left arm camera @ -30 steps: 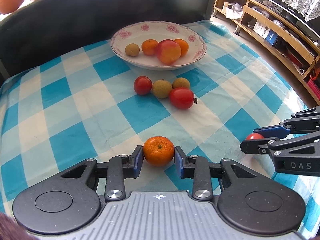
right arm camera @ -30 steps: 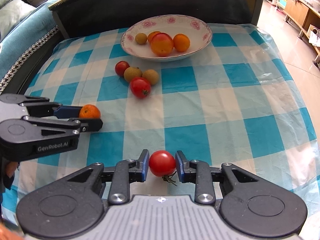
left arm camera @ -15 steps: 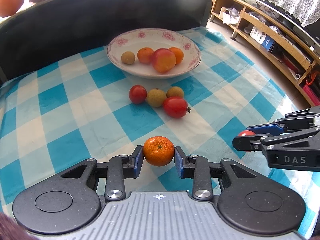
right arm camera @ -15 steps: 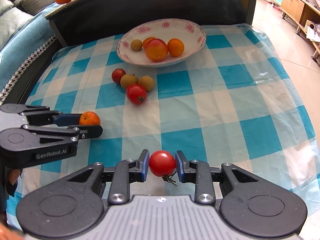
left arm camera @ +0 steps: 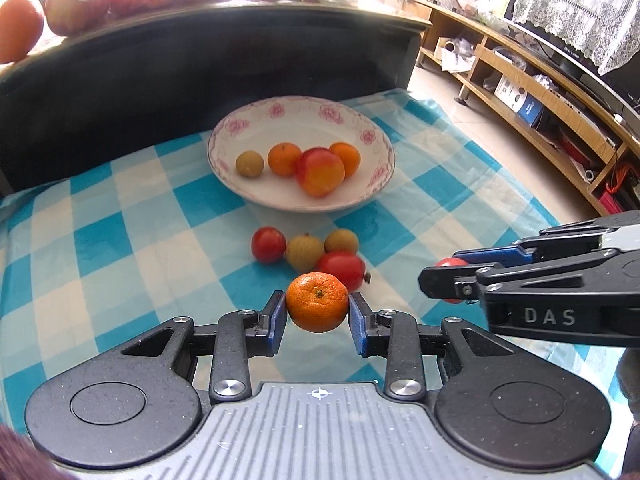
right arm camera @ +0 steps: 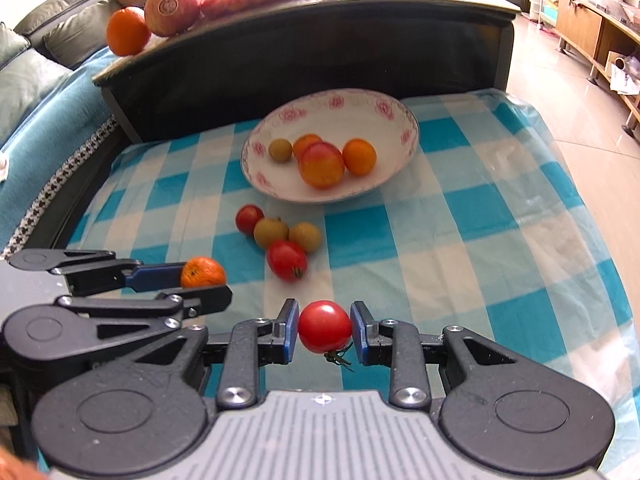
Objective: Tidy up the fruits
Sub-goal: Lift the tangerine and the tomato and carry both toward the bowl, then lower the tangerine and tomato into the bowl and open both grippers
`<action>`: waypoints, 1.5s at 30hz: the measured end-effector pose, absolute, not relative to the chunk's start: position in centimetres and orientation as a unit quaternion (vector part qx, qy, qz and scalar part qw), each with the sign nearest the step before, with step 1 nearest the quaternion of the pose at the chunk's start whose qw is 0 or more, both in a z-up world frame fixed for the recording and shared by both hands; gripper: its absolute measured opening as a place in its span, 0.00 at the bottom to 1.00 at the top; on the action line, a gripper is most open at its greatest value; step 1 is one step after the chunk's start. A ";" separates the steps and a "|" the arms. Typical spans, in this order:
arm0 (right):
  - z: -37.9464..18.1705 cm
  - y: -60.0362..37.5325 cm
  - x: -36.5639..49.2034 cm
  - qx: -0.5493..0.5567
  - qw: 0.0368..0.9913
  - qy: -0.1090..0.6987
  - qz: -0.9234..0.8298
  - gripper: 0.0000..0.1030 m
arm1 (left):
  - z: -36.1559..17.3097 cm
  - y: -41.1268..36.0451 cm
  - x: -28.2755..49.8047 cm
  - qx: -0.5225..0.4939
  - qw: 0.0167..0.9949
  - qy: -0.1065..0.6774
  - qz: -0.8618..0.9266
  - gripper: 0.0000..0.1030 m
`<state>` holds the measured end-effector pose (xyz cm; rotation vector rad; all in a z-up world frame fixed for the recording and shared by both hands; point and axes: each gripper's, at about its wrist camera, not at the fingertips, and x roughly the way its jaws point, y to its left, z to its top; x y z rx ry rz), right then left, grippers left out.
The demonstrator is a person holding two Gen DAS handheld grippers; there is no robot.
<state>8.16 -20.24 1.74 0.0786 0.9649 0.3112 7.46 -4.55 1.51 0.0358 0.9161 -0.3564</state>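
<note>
Ahead of both your tongs sits the white floral-rimmed ceramic bowl (left arm camera: 372, 184) holding fruit; your left gripper (left arm camera: 317, 312) pinches a small orange mandarin (left arm camera: 317, 307); your right gripper (right arm camera: 325, 330) pinches a red cherry tomato (right arm camera: 325, 326).

4 fruits (left arm camera: 306, 253) before bowl (left arm camera: 376, 176), on tablecloth (left arm camera: 120, 240)

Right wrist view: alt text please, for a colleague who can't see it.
The right gripper holds a red tomato above a blue checked cloth. Ahead, a floral bowl holds fruit; the left gripper grips a mandarin.
</note>
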 end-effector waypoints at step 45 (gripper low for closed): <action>0.6 -20.2 20.4 0.079 0.885 0.436 0.141 0.31 | 0.6 -5.5 17.1 0.029 0.890 0.429 -0.154 0.46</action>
